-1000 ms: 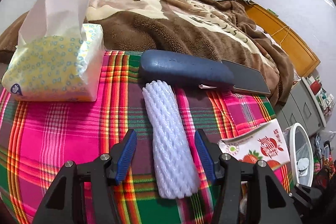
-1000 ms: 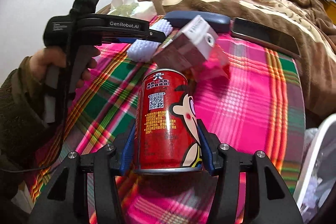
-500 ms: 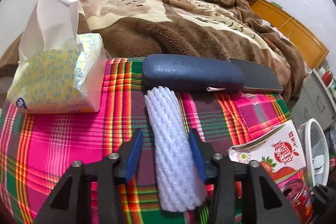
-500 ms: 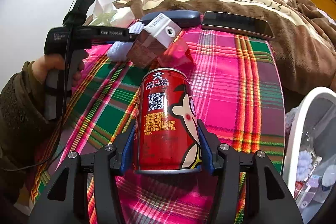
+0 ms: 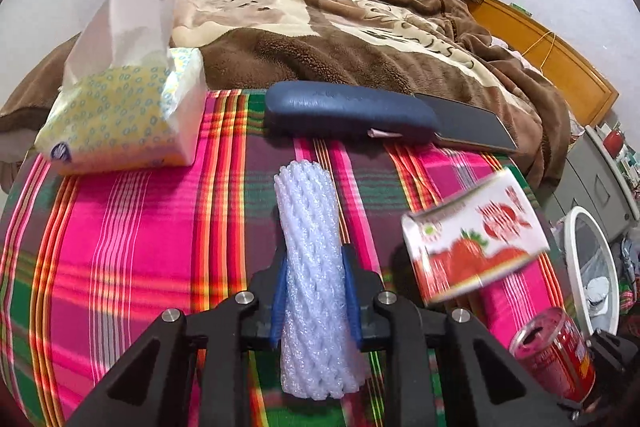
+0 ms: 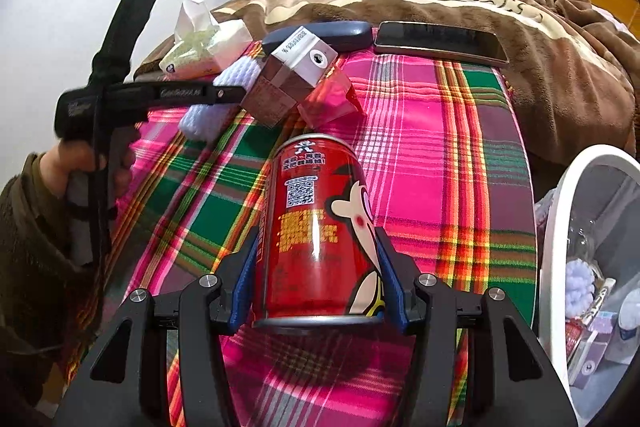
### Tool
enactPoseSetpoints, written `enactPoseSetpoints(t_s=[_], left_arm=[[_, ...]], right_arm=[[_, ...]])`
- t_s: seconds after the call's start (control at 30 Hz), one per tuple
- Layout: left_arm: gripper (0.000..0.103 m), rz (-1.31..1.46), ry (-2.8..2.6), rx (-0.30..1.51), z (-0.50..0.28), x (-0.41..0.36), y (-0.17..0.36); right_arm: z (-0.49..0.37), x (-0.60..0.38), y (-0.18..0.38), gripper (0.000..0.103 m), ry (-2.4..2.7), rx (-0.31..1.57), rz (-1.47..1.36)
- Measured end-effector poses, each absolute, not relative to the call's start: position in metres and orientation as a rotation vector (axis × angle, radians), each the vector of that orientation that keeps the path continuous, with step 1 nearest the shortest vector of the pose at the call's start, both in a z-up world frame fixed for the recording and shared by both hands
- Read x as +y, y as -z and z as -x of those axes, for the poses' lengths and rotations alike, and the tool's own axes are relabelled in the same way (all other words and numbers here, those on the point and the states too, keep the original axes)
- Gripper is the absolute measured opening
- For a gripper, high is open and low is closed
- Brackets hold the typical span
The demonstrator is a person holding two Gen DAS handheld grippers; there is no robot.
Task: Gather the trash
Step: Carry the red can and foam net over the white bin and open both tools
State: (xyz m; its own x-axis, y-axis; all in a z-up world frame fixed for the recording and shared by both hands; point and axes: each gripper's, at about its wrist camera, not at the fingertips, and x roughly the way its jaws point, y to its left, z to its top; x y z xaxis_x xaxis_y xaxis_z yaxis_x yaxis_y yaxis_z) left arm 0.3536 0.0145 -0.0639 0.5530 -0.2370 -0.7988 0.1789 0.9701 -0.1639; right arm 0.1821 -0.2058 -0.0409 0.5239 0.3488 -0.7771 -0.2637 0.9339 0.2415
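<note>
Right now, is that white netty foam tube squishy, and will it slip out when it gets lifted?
Probably squishy: the foam net narrows where the left gripper has just closed its jaws on it. It looks airy, so likely very light. Its bumpy mesh should grip the pads, though the free ends may droop.

Left gripper [image 5: 316,301]: black angular frame; two fingers with blue pads on their inner faces.
Left gripper screws: round silver heads, one pair on each side of the frame.
Left gripper body, seen from the right wrist [image 6: 160,99]: long black bar with white lettering, blurred; a black handle below and a black fin rising above.
Cable: thin and black, running down along the handle.
Right gripper [image 6: 318,277]: same black frame, blue pads, four silver screw heads.
Hand [image 6: 80,167]: wrapped round the left handle.
Sleeve [image 6: 28,251]: dark olive-brown, fuzzy fleece, reaching to the wrist.
</note>
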Motion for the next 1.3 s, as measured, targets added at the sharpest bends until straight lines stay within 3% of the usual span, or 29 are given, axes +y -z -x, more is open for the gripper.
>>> enactPoseSetpoints(t_s=[0.73, 1.3], left_arm=[[0.025, 0.071, 0.318, 0.851, -0.212, -0.005, 0.015], [0.025, 0.029, 0.418, 0.773, -0.149, -0.058, -0.02]], right_arm=[[-0.143, -0.215, 0.019, 0.054, -0.328, 0.875, -0.168], [-0.109, -0.256, 0.001, 0.054, -0.243, 0.799, -0.234]])
